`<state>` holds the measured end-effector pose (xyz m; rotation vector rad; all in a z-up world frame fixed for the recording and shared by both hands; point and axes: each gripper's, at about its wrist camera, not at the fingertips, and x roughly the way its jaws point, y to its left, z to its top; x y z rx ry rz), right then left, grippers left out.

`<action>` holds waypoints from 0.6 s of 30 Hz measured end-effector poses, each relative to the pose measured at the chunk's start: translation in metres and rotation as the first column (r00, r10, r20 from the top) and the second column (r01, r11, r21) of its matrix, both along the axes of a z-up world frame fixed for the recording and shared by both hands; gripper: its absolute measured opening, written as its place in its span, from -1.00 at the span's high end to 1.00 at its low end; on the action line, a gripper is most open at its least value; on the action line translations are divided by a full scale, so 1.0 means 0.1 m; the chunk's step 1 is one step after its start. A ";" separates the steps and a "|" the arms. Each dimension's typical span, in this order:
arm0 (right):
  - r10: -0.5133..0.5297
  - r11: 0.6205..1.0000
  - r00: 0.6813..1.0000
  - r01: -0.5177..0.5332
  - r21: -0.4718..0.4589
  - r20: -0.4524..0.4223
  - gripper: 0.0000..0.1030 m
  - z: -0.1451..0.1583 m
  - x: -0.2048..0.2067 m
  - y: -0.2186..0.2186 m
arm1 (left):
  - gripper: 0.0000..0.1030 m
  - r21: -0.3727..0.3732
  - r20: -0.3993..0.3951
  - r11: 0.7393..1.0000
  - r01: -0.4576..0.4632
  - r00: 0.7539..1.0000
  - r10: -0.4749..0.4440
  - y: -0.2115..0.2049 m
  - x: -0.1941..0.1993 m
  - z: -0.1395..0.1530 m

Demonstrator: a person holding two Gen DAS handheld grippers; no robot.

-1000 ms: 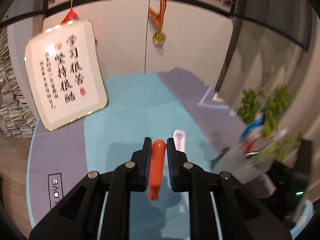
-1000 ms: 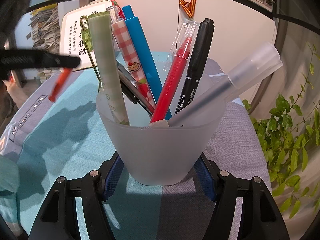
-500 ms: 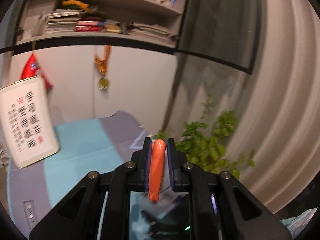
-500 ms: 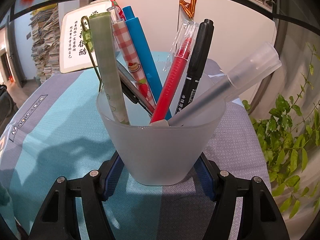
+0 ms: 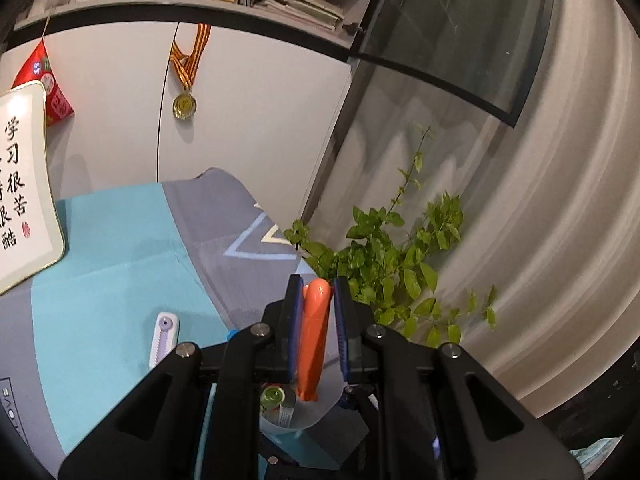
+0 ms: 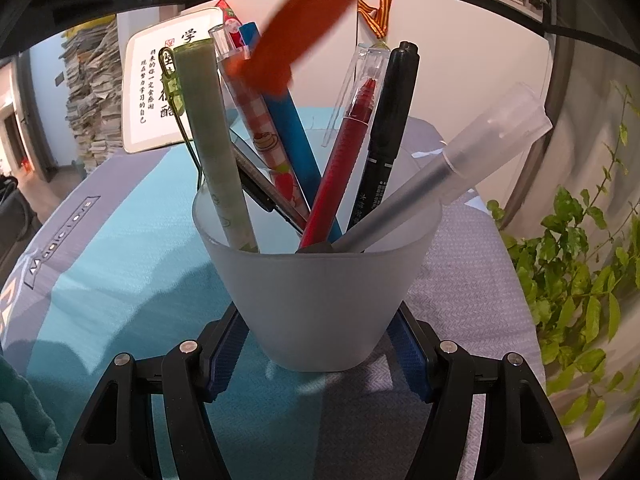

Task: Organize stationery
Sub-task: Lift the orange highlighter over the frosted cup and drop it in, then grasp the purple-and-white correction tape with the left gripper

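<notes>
The right gripper [image 6: 318, 344] clamps a frosted translucent plastic cup [image 6: 316, 300] full of pens. A blurred orange pen [image 6: 304, 28] hangs tilted above them, over the teal-and-grey cloth [image 6: 120, 248].

The frosted cup [image 6: 316, 300] is crowded: a green pen [image 6: 212, 140], a checked pen [image 6: 260, 132], a blue pen [image 6: 288, 128], a red pen [image 6: 344, 156], a black marker [image 6: 384, 140] and a clear-capped pen [image 6: 460, 164] fan outward above its rim. The widest gap lies between the blue and red pens. The orange pen [image 6: 312, 20] slants above the left cluster. Left of the cup the surface [image 6: 120, 248] offers room; a leafy plant [image 6: 580, 280] crowds the right
</notes>
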<state>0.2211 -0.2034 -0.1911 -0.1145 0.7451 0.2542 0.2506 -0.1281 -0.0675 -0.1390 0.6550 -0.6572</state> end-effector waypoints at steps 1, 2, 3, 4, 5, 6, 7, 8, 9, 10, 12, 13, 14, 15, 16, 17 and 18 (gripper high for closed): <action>0.000 1.000 1.000 0.000 0.001 0.000 -0.35 0.00 0.01 -0.01 | 0.74 0.002 -0.003 1.000 0.001 1.000 -0.001 0.01 0.00 -0.02; 0.000 1.000 1.000 0.000 0.001 0.000 -0.35 0.00 0.02 -0.01 | 0.74 0.003 -0.007 1.000 0.002 1.000 -0.002 0.01 0.00 -0.04; 0.000 1.000 1.000 0.000 0.000 0.000 -0.35 0.00 0.02 -0.01 | 0.74 0.007 -0.011 1.000 0.003 1.000 -0.003 0.01 0.00 -0.05; 0.000 1.000 1.000 0.000 0.000 0.000 -0.35 0.00 0.02 -0.02 | 0.74 0.011 -0.014 1.000 0.003 1.000 -0.003 0.00 0.00 -0.06; 0.000 1.000 1.000 0.000 0.000 0.000 -0.35 0.00 0.02 -0.02 | 0.73 0.016 -0.015 1.000 0.002 1.000 -0.002 0.01 0.00 -0.08; 0.000 1.000 1.000 0.000 0.000 0.000 -0.35 0.00 0.02 -0.01 | 0.73 0.021 -0.015 1.000 -0.001 1.000 0.002 0.01 0.00 -0.09; 0.000 1.000 1.000 0.000 -0.001 0.000 -0.35 0.00 0.02 -0.02 | 0.73 0.025 -0.015 1.000 -0.006 1.000 0.006 0.01 0.01 -0.10; 0.000 1.000 1.000 0.000 -0.001 0.000 -0.35 0.00 0.02 -0.02 | 0.74 0.026 -0.018 1.000 -0.006 1.000 0.007 0.02 0.01 -0.11; 0.000 1.000 1.000 0.000 -0.002 0.001 -0.35 0.00 0.01 -0.02 | 0.75 0.026 -0.024 1.000 -0.005 1.000 0.006 0.02 0.02 -0.12; -0.001 1.000 1.000 0.001 -0.003 0.002 -0.35 0.00 0.01 -0.02 | 0.80 0.025 -0.026 1.000 -0.006 1.000 0.007 0.03 0.02 -0.13; -0.001 1.000 1.000 0.001 -0.006 0.003 -0.35 -0.01 0.02 -0.03 | 0.81 0.027 -0.023 1.000 -0.009 1.000 0.010 0.04 0.02 -0.13; -0.001 1.000 1.000 0.001 -0.006 0.003 -0.35 -0.01 0.02 -0.03 | 0.79 0.027 -0.026 1.000 -0.009 1.000 0.009 0.04 0.02 -0.13; -0.001 1.000 1.000 0.001 -0.007 0.003 -0.35 -0.01 0.03 -0.03 | 0.77 0.026 -0.028 1.000 -0.009 1.000 0.010 0.05 0.01 -0.13; -0.001 1.000 1.000 0.001 -0.006 0.003 -0.35 -0.01 0.03 -0.03 | 0.77 0.024 -0.029 1.000 -0.010 1.000 0.011 0.07 0.01 -0.13; -0.001 1.000 1.000 0.001 -0.006 0.003 -0.35 -0.01 0.03 -0.04 | 0.77 0.023 -0.027 1.000 -0.011 1.000 0.012 0.09 0.00 -0.12; -0.001 1.000 1.000 0.001 -0.007 0.003 -0.35 -0.01 0.03 -0.03 | 0.77 0.020 -0.022 1.000 -0.014 1.000 0.014 0.12 -0.02 -0.11; -0.001 1.000 1.000 0.001 -0.007 0.003 -0.35 -0.01 0.03 -0.03 | 0.77 0.017 -0.018 1.000 -0.018 1.000 0.019 0.15 -0.02 -0.09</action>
